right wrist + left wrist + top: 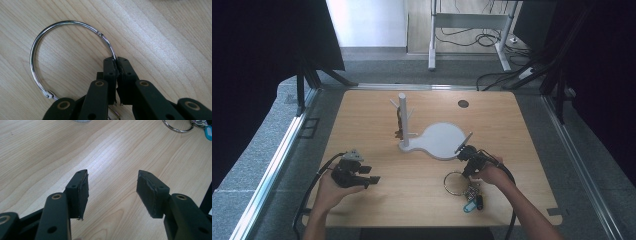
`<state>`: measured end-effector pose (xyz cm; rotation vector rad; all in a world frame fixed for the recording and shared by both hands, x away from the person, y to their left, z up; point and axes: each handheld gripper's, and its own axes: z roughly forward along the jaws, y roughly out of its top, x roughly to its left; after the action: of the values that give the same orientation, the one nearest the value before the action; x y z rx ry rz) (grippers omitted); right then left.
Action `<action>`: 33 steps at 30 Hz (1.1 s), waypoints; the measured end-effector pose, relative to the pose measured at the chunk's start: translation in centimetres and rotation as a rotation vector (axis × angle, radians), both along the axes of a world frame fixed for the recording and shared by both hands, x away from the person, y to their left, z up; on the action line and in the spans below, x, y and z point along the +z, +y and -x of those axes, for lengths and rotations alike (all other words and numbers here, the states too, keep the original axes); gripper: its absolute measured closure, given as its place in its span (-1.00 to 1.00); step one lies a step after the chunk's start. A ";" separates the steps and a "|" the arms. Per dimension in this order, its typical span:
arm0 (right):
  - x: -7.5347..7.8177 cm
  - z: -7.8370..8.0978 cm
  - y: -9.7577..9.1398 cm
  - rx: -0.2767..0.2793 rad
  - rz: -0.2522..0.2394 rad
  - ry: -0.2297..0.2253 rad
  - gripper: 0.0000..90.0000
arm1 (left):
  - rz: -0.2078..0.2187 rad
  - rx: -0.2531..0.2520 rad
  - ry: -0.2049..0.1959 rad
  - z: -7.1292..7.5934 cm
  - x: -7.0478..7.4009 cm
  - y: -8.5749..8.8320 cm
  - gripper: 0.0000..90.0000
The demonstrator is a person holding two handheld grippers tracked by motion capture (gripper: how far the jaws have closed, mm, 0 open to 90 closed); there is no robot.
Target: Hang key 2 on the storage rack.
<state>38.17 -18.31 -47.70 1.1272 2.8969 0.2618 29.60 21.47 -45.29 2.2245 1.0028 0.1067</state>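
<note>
Right claw (116, 65) clamped on the metal ring (33, 53) (keys attached) lying on the desk (412, 200), left claw (112, 187) wide, empty.

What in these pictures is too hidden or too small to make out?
- Metal ring: in the right gripper view its lower part is covered by the right hand-held gripper, which is shut on it.
- Keys and blue tag: too small in the high view to count or read.
- Dark item hanging on the white stand: too small to identify.
</note>
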 end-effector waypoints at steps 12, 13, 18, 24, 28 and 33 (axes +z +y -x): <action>1.1 0.1 -0.5 0.022 -0.024 -0.034 0.92 | 0.011 0.009 0.005 0.0 -0.2 0.3 -0.02; 1.8 0.2 -0.7 0.028 -0.033 -0.054 0.93 | 0.014 0.010 0.005 0.0 -0.2 0.3 -0.02; 3.0 0.4 -0.9 0.031 -0.054 -0.077 0.93 | 0.022 0.006 0.004 0.1 -0.1 0.3 -0.02; 4.9 0.6 -1.3 0.034 -0.080 -0.102 0.94 | 0.026 0.007 0.003 0.1 -0.1 0.4 -0.02; 6.2 0.8 -1.4 0.040 -0.098 -0.123 0.94 | 0.032 0.003 0.006 0.0 -0.1 0.5 -0.02; 7.2 1.0 -1.3 0.043 -0.110 -0.139 0.95 | 0.042 0.004 0.009 0.0 -0.2 0.6 -0.02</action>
<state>37.21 -19.66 -40.47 1.0173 2.8164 0.4861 29.60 22.07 -45.49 2.1874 1.0048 0.0771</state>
